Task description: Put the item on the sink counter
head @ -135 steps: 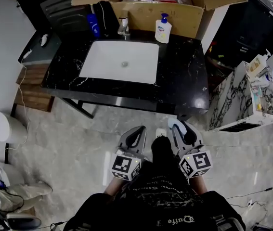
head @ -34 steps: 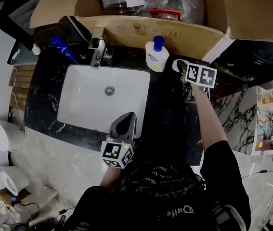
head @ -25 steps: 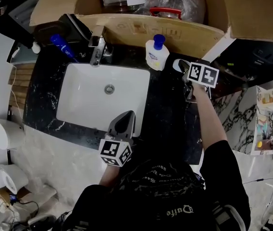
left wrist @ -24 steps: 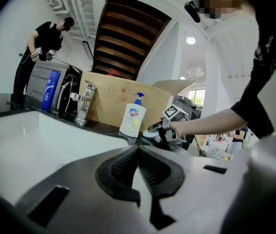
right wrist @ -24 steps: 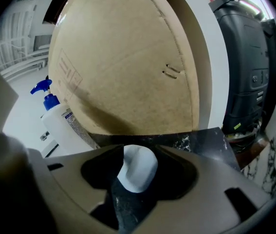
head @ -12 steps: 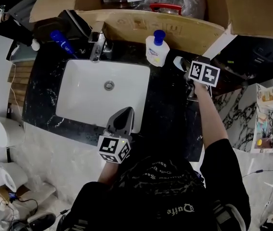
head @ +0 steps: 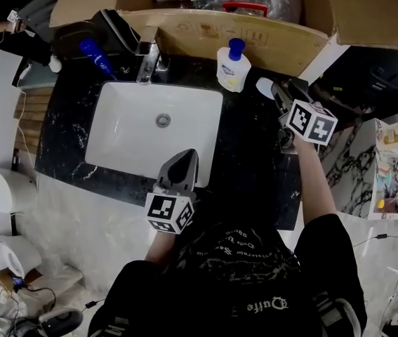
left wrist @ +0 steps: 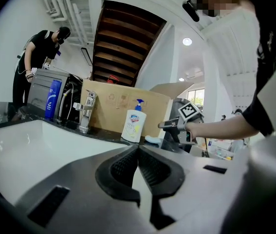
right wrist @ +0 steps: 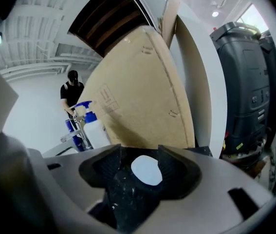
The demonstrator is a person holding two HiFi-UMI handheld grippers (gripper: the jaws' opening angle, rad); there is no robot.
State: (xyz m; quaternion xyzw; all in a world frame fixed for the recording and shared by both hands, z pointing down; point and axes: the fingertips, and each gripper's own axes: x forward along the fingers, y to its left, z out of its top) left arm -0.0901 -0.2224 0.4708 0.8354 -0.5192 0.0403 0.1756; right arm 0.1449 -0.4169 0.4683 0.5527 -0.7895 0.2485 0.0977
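A person is working at a black marble sink counter (head: 251,160), holding the left gripper (head: 187,159) over the near rim of the white basin (head: 114,128) with its jaws pressed together on nothing. To the right, past a white pump bottle (head: 231,67) with a blue cap, the item (head: 264,86) is lying flat on the far right part of the counter, close to the cardboard box (head: 255,37). The right gripper (head: 280,93) is hovering just beside it, and its jaws have just been opening. In the right gripper view the item (right wrist: 146,171) is showing in the gap between the spread pads (right wrist: 174,172), resting on the dark stone, with neither pad pressing on it. It is appearing as a small, smooth, rounded oval, pale bluish white.
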